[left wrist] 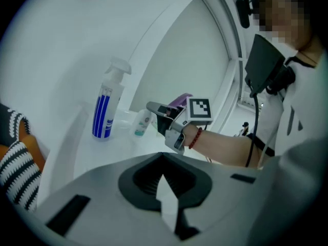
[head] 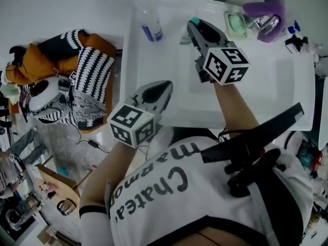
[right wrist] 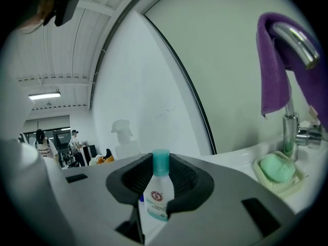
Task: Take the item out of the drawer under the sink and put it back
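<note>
Over the white sink top (head: 287, 96), we record the following. Right gripper (right wrist: 160, 163): jaws closed on a small white bottle with a teal cap (right wrist: 156, 191), pads pressing its sides just below the neck. The bottle stands upright between them, a round red emblem on its label facing the camera. We place it over the rear of the sink top, between the spray bottle (head: 149, 22) and the soap dish (head: 237, 24); whether its base touches the surface we cannot tell. Spray bottle: pale body, blue vertical stripes, white trigger head, upright at the back left corner. Soap dish: pale, holding a green bar of soap (right wrist: 277, 168), just beside the foot of the chrome tap (right wrist: 296, 40). Purple cloth (right wrist: 271, 70): draped over the tap's spout, hanging down one side. Left gripper (left wrist: 165, 168): jaws drawn together with nothing between them, held at the front left edge of the sink top, well apart from the bottle. Each gripper carries a cube with black-and-white square markers (head: 225, 64). We note a red bead bracelet (left wrist: 195, 137) on the right wrist. Beside the sink, to the left, lies a heap of black-and-white striped fabric (head: 92, 70) with orange fabric (head: 25, 65) touching it.
</note>
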